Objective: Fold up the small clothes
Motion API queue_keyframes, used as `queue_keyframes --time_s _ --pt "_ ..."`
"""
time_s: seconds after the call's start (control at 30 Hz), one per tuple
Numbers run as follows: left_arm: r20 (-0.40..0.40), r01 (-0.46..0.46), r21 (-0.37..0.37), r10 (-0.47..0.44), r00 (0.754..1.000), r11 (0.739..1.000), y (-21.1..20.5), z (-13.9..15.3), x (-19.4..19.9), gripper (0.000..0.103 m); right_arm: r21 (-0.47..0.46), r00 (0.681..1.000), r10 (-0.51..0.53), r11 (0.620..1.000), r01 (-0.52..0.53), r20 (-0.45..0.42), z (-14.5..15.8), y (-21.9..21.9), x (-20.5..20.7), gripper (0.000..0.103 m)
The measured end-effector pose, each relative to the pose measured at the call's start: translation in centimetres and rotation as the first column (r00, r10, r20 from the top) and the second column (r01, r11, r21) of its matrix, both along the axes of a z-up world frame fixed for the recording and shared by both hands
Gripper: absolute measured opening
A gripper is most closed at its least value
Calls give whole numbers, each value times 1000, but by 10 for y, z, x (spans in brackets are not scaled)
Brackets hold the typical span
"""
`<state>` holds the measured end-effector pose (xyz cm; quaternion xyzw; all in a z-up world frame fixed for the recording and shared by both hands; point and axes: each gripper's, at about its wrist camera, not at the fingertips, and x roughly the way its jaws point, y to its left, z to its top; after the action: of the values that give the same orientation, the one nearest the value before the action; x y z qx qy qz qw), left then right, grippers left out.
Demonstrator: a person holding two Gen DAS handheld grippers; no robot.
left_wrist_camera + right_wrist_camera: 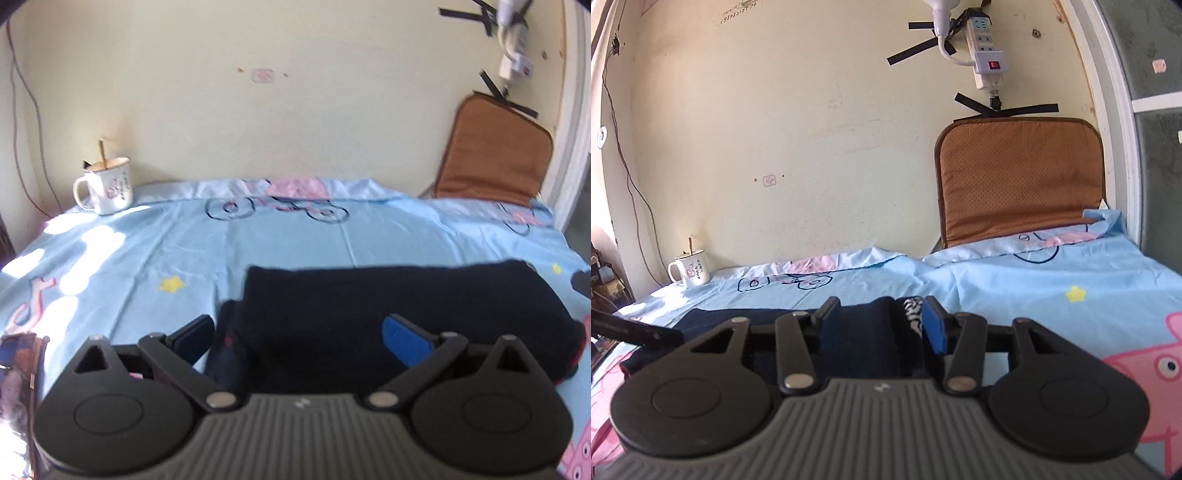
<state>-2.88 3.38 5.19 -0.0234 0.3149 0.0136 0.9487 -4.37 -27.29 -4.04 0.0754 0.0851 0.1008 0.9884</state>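
Right view only: power strip (988,55), black-white patch on dark garment (864,328); right hand-held gripper (882,325) spread, straddling garment; left hand-held gripper (299,339) spread; mug (690,272) writing unreadable

Little can be read here. The mug (690,272) at the bed's far left corner carries a column of small dark characters, too small to make out. Faint scribbled writing (738,15) high on the wall is illegible, as is the small pink sticker (769,180).
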Motion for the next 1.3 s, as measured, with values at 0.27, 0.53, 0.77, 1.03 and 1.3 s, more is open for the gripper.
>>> queue_keyframes --time_s 0.27,0.53,0.77,1.03,1.3 --pt "-150 -76 -212 44 988 974 80 -13 56 103 185 986 72 982 -43 -153 15 -32 51 52" --pt "-222 11 -276 -75 972 961 59 -37 91 25 243 925 162 967 -79 -345 -9 -20 95 13" --pt "-150 -85 -298 41 988 951 74 -34 71 11 213 963 24 976 36 -269 -7 -39 90 6" --pt "-192 -216 -226 174 966 950 92 -40 64 6 247 943 12 966 74 -331 -26 -43 100 16" --pt "-26 -67 -201 63 998 977 46 6 37 26 199 988 14 980 18 -156 14 -26 47 23"
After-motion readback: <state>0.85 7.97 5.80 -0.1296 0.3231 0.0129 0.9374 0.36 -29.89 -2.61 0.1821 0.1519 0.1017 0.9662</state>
